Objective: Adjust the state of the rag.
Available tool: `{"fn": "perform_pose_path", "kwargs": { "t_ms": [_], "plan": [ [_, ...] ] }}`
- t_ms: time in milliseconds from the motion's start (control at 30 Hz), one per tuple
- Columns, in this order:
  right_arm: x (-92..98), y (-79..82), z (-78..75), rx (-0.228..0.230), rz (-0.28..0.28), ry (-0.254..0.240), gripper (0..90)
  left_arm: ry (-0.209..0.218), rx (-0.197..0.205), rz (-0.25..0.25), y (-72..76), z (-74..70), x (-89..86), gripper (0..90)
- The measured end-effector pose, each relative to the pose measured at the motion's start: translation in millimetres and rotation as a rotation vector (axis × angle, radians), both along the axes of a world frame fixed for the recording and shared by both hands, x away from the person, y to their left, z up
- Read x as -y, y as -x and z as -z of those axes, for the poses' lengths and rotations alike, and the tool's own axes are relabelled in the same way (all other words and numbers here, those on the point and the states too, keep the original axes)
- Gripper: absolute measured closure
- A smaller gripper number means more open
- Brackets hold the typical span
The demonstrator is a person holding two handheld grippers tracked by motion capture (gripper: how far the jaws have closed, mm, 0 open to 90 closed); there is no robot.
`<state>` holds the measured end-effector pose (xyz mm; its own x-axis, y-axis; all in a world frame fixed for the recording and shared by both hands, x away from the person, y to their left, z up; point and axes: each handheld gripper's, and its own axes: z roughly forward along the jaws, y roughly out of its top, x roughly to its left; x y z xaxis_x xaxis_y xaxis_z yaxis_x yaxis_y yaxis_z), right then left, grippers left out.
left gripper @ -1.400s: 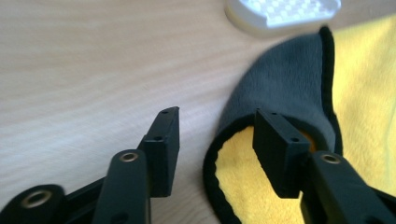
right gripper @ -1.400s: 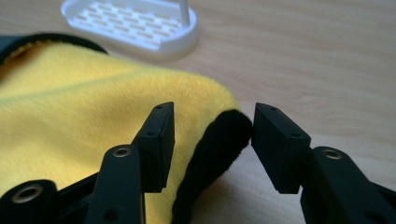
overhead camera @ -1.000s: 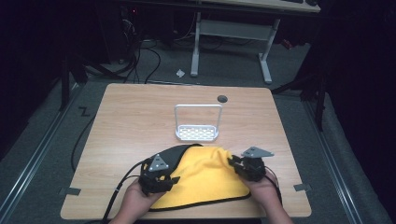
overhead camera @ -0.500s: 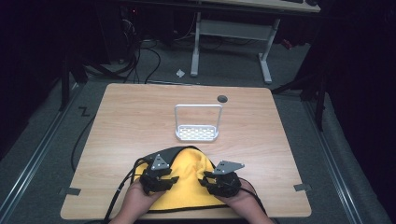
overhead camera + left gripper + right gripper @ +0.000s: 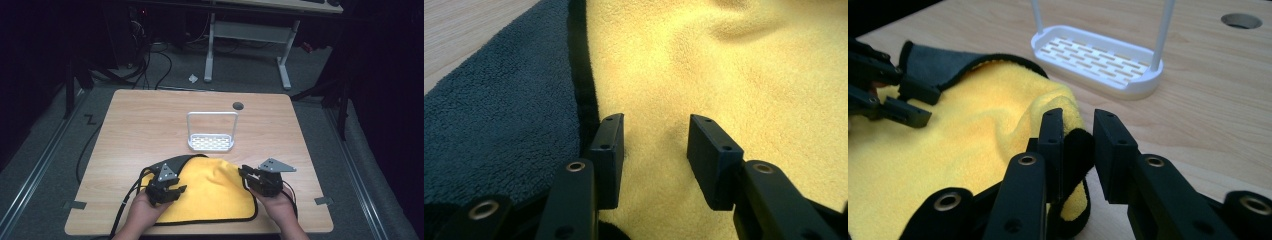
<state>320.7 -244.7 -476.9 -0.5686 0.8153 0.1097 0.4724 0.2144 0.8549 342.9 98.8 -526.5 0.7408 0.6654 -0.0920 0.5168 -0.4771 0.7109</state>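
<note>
A yellow cloth (image 5: 215,190) with a black hem and a dark grey underside lies at the table's near edge, its far left corner turned over. My left gripper (image 5: 176,191) rests on its left part. In the left gripper view the jaws (image 5: 654,135) stand apart, tips down on the yellow pile (image 5: 734,65); they have just been closing, with only a slight pucker between them. My right gripper (image 5: 246,176) is at the cloth's right edge. Its jaws (image 5: 1078,130) have just been closing and hold the raised black hem of the cloth (image 5: 963,130).
A white slotted rack (image 5: 211,142) with a tall wire handle stands just beyond the cloth, also seen close ahead in the right gripper view (image 5: 1098,55). A round cable hole (image 5: 238,106) sits near the wooden table's (image 5: 150,120) far edge. Floor and desk legs lie beyond.
Half a second ago the right gripper was over the cloth's middle and the cloth looked narrower; now it is back at the right edge and the cloth lies wider. The left gripper stayed put.
</note>
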Motion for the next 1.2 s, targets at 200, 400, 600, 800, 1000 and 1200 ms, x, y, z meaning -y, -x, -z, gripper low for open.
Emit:
{"fn": "perform_pose_path", "kwargs": {
  "t_ms": [200,400,600,800,1000,1200],
  "plan": [
    [16.0,-1.0,-9.9,0.04,0.063,-0.034,72.0,0.003,0.001,0.003,-0.6,0.2,-0.9,58.4],
    [24.0,-4.2,-8.3,0.019,0.066,-0.046,86.8,0.001,0.006,0.002,-0.8,0.5,-1.3,58.4],
    [-0.8,-0.3,-3.3,0.025,0.025,0.007,80.9,0.001,0.007,-0.001,-0.4,0.6,-1.2,58.5],
    [37.6,-34.9,18.1,-0.019,0.253,0.094,80.0,0.006,0.007,-0.003,-0.6,0.9,-2.3,58.5],
    [19.8,-51.5,41.1,-0.136,0.16,0.135,75.1,0.011,0.007,-0.006,-0.4,1.2,-2.6,58.5],
    [-18.0,-27.4,35.7,-0.121,0.026,0.148,54.7,0.01,0.008,-0.003,-0.3,1.3,-3.1,58.5]
  ]
}}
